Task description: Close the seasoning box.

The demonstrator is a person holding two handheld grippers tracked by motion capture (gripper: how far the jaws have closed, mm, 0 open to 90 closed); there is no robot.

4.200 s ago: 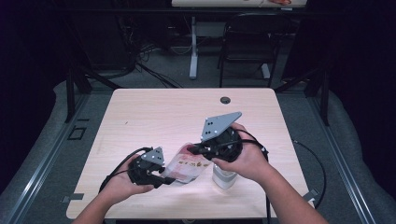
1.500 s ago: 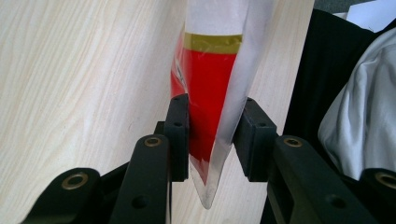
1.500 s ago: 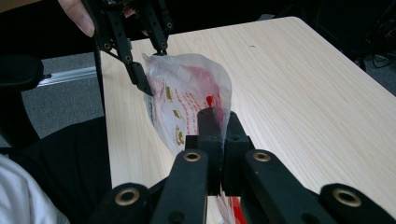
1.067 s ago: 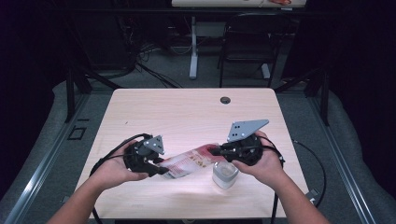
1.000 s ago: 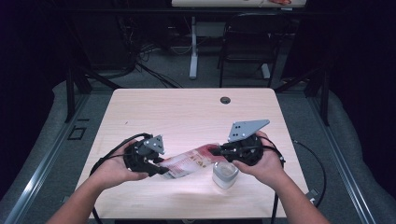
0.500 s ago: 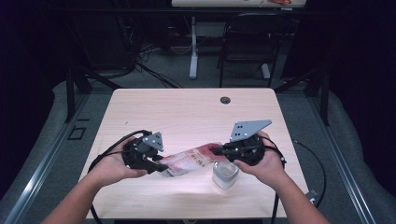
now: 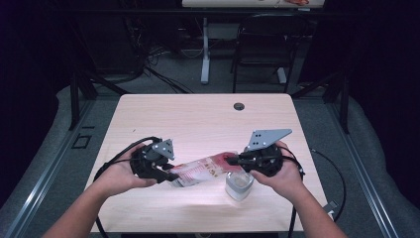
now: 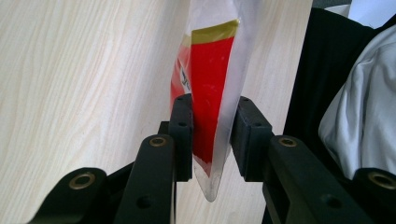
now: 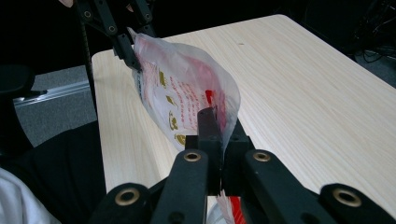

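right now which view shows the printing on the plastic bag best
The right gripper view: the plastic bag faces the camera, with red text and gold marks readable as print. The left gripper view shows just one end edge-on, red with a gold band. The high view shows the bag small between both grippers.
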